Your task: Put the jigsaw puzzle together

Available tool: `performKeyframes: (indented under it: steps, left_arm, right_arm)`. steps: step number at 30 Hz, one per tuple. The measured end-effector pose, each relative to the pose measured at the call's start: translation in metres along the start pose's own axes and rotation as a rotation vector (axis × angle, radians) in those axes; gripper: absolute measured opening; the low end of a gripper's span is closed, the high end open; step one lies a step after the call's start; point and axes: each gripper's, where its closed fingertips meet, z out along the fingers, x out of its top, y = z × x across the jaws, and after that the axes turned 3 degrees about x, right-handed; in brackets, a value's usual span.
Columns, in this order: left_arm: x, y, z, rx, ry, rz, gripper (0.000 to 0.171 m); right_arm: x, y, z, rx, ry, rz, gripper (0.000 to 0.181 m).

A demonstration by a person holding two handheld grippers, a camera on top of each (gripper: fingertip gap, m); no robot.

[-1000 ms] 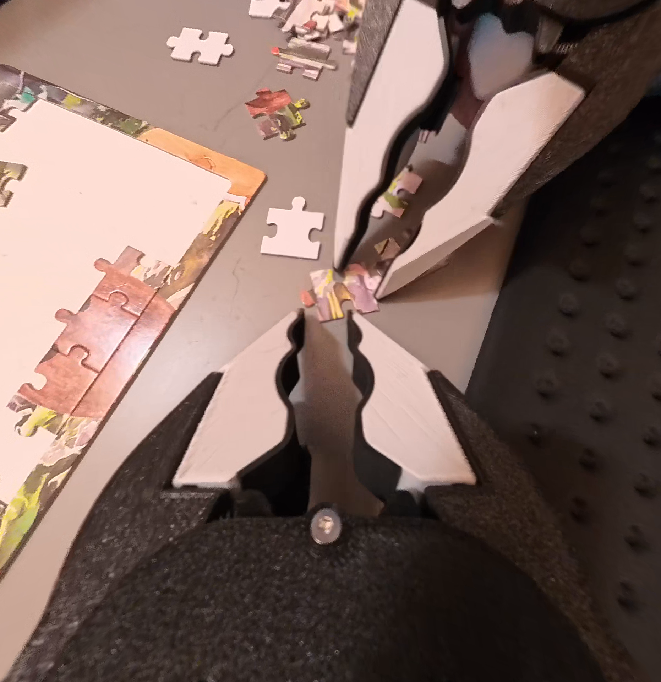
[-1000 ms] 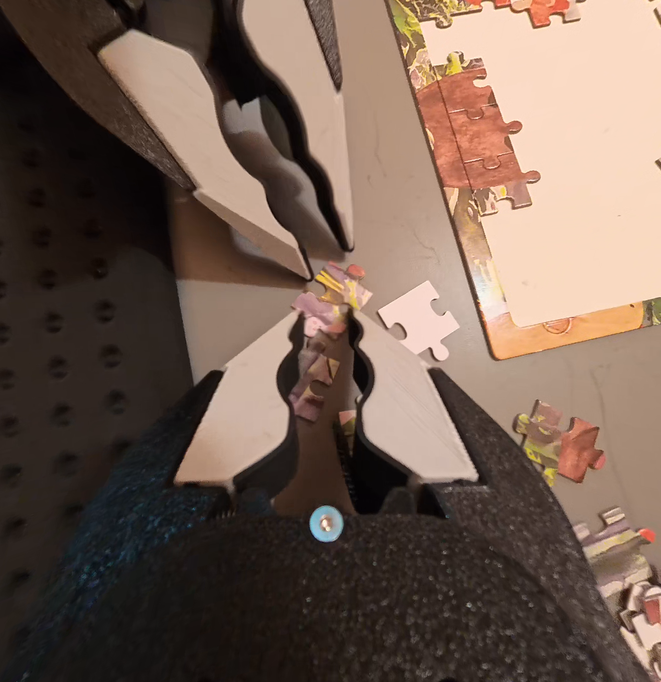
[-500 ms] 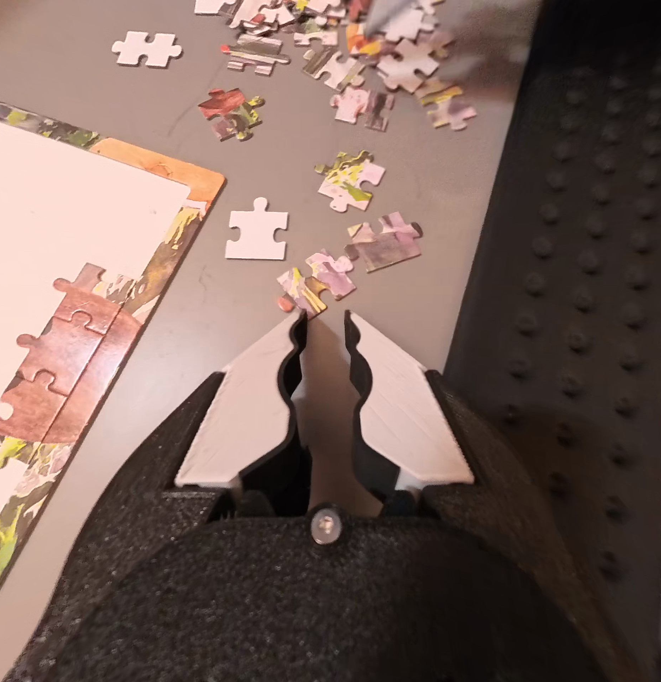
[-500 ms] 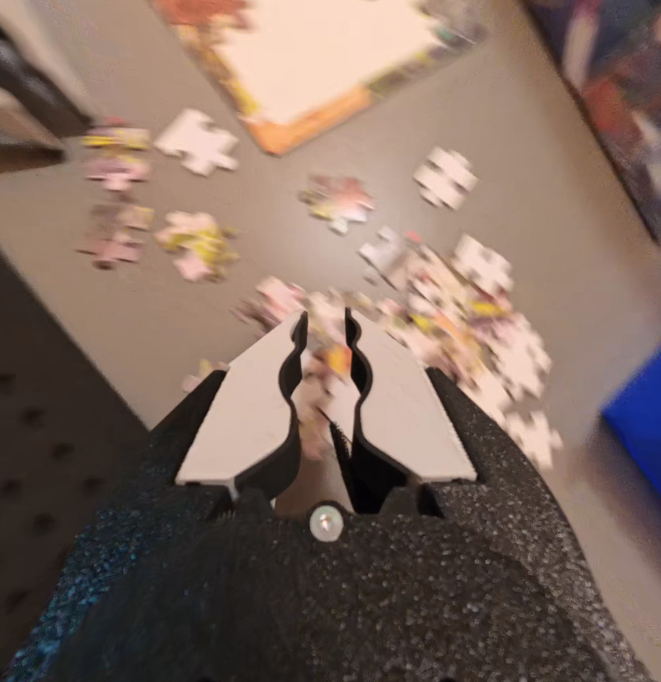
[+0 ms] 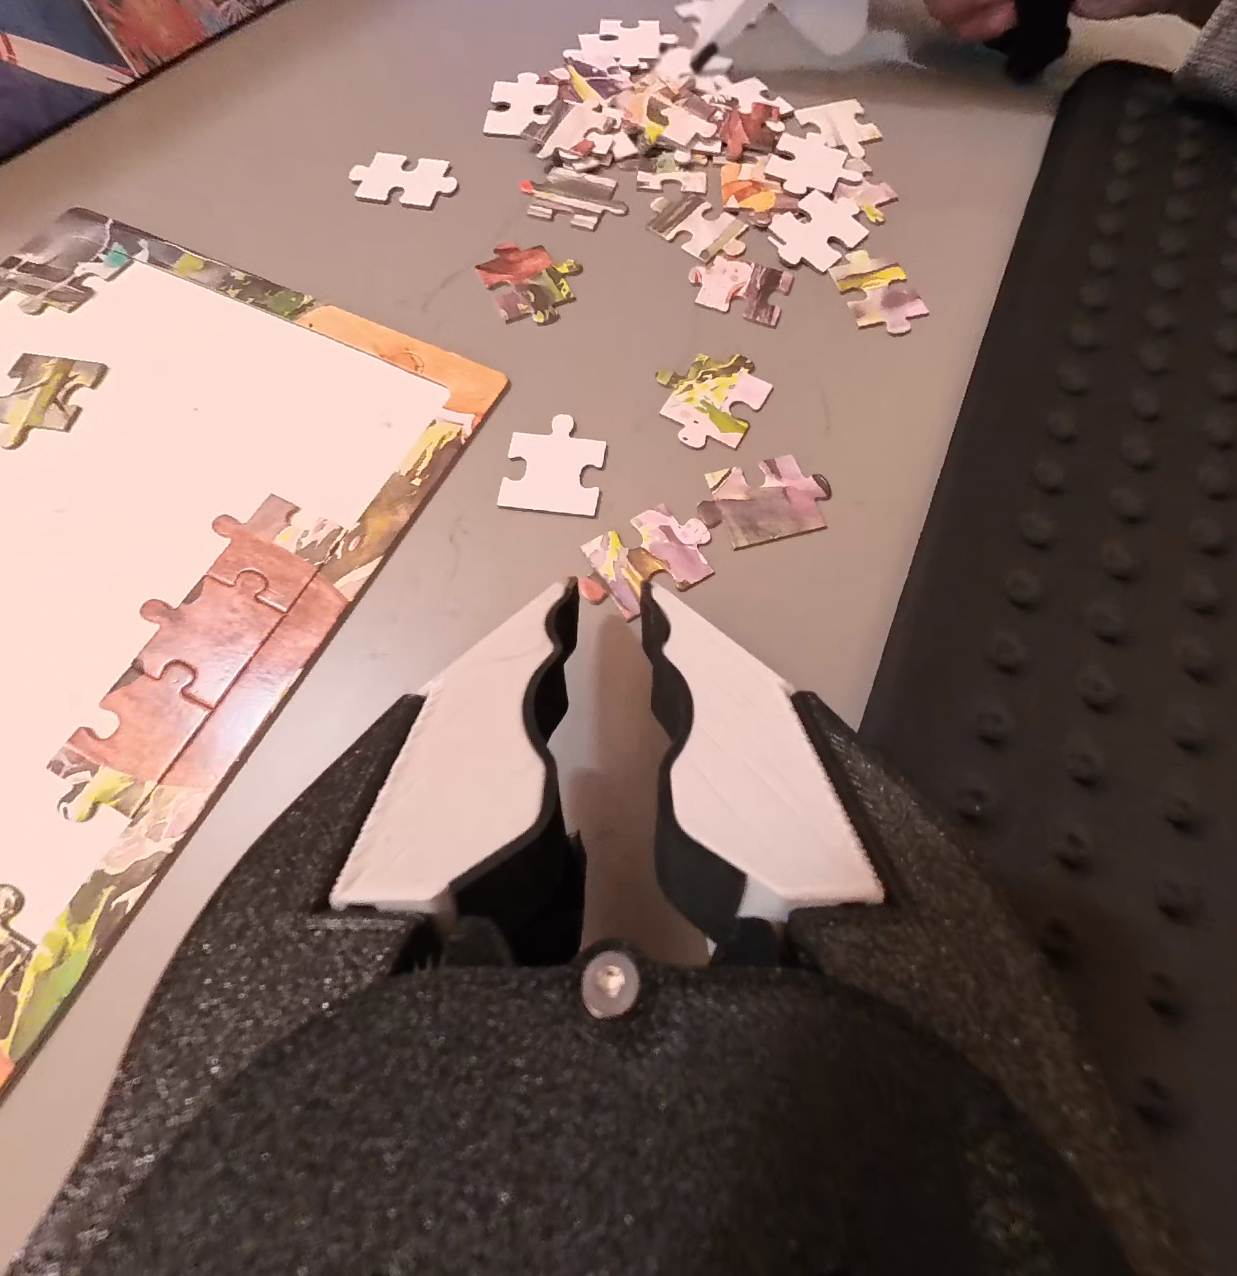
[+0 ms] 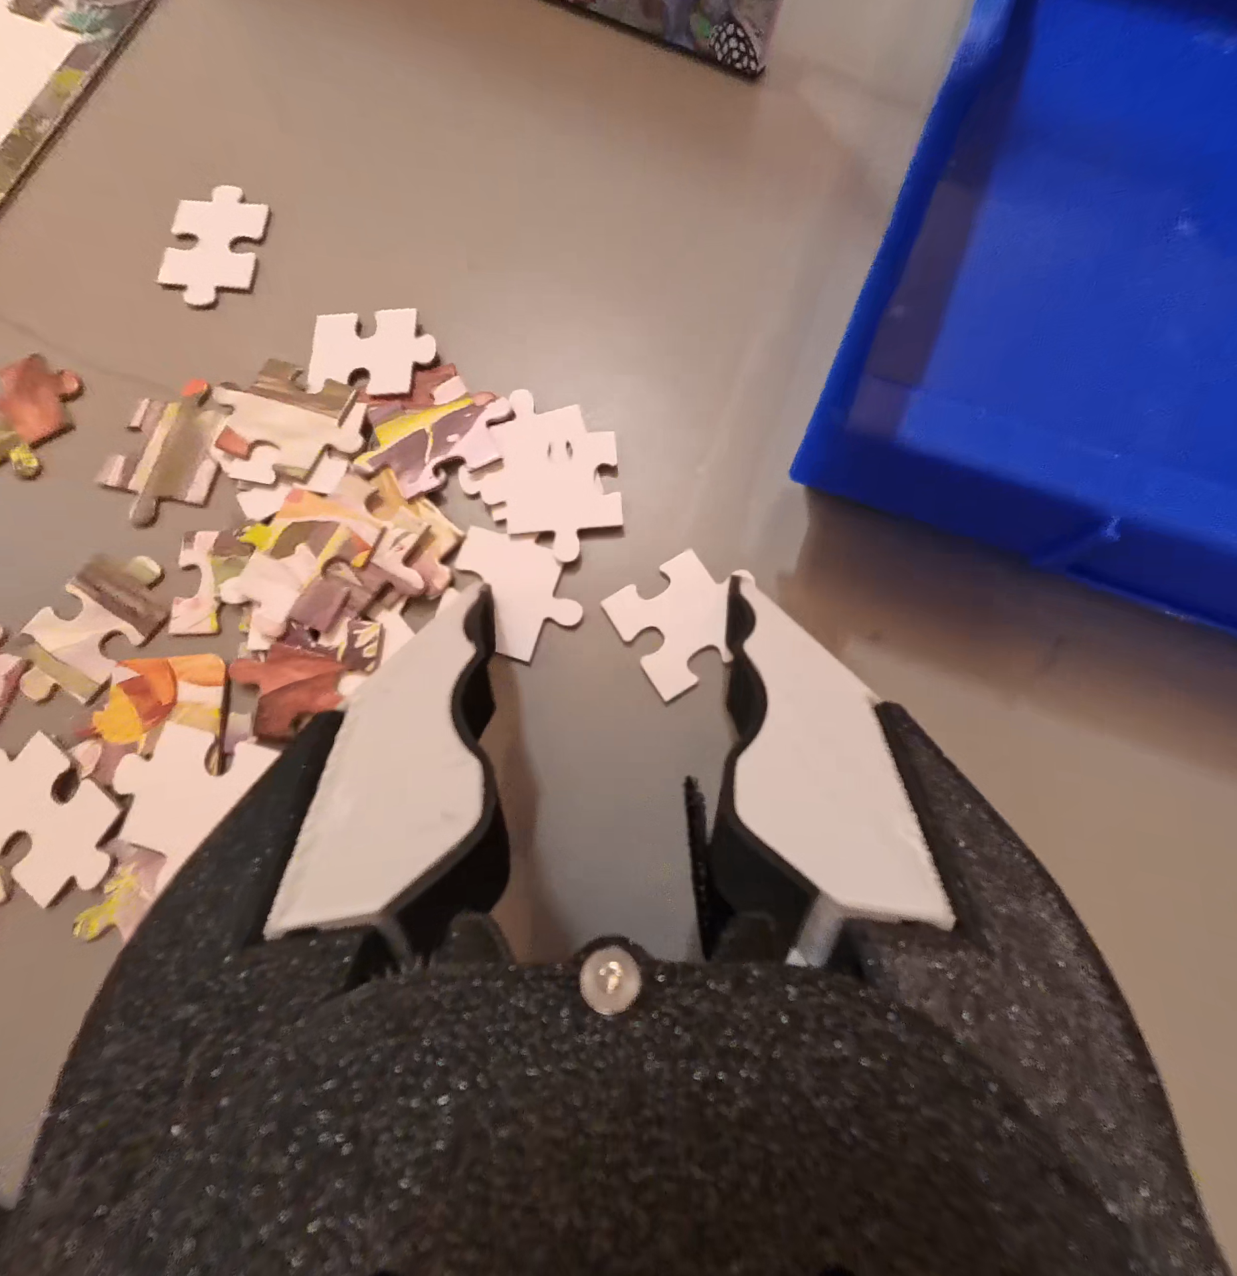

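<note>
Beside heap of loose cardboard jigsaw pieces (image 6: 312, 552) on grey bench (image 6: 602, 207): right gripper (image 6: 609, 597) spread wide, empty, white face-down piece (image 6: 671, 632) touched by one finger. Flat piece likely pushed away, not pinched. Left gripper (image 5: 605, 594) narrowed, empty, near heap-side corner of partly filled puzzle board (image 5: 188, 428).

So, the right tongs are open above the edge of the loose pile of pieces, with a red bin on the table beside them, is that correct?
Not quite: the bin is blue, not red, as the right wrist view shows. The rest holds: the right tongs are open above the edge of the loose pile of pieces, and the bin sits on the table beside them.
</note>
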Motion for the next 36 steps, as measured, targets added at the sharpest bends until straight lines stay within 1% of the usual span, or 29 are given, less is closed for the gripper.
performKeyframes:
  steps: [3,6,9,11,12,13,14,15,17,19,21,23,26,29,30,31,36]
  left_arm:
    - [-0.002,0.002,0.002,0.003,-0.016,0.02,0.017]
    - [-0.002,0.002,0.001,0.005,-0.013,0.024,0.017]
    - [-0.001,0.001,0.001,0.009,-0.008,0.023,0.017]
    - [-0.001,0.001,0.001,0.009,-0.007,0.025,0.017]
    - [-0.002,0.001,0.001,0.011,-0.008,0.026,0.017]
    - [-0.002,0.001,0.001,0.012,-0.008,0.026,0.017]
    - [-0.001,0.001,0.001,0.013,-0.007,0.026,0.017]
    - [-0.001,0.001,0.001,0.012,-0.006,0.024,0.017]
    - [-0.001,0.001,0.001,0.011,-0.007,0.021,0.017]
    - [-0.001,0.001,0.001,0.01,-0.005,0.022,0.017]
    - [-0.002,0.001,0.001,0.008,-0.01,0.024,0.017]
    - [-0.003,0.002,0.002,0.008,-0.017,0.025,0.017]
    - [-0.003,0.001,0.002,0.01,-0.015,0.027,0.017]
    - [-0.003,0.001,0.002,0.01,-0.017,0.026,0.017]
    - [-0.003,0.001,0.002,0.01,-0.018,0.027,0.017]
    - [-0.003,0.001,0.002,0.01,-0.019,0.028,0.017]
    - [-0.004,0.001,0.002,0.012,-0.02,0.03,0.017]
  right_arm:
    - [0.0,0.006,0.0,-0.019,0.015,0.017,0.072]
    - [-0.005,0.002,-0.004,-0.011,0.02,0.015,0.072]
    - [-0.013,-0.011,-0.014,0.035,-0.022,-0.033,0.041]
    - [-0.018,-0.017,-0.018,0.052,-0.03,-0.043,0.041]
    - [-0.02,-0.02,-0.02,0.066,-0.035,-0.047,0.035]
    - [-0.021,-0.022,-0.023,0.081,-0.038,-0.046,0.022]
    - [-0.019,-0.022,-0.027,0.088,-0.027,-0.039,0.021]
    - [-0.017,-0.018,-0.033,0.084,-0.012,-0.032,0.024]
    - [-0.019,-0.009,-0.044,0.079,-0.006,-0.018,0.039]
    - [-0.033,-0.011,-0.049,0.125,-0.06,-0.044,0.053]
    - [-0.044,-0.006,-0.048,0.094,-0.088,-0.085,0.055]
    - [-0.044,-0.011,-0.044,0.123,-0.09,-0.068,0.059]
    - [-0.037,-0.012,-0.036,0.1,-0.082,-0.074,0.056]
    - [-0.034,-0.015,-0.031,0.099,-0.075,-0.087,0.057]
    - [-0.033,-0.015,-0.031,0.097,-0.076,-0.096,0.053]
    - [-0.033,-0.015,-0.031,0.097,-0.077,-0.104,0.033]
    - [-0.035,-0.014,-0.033,0.092,-0.081,-0.112,0.031]
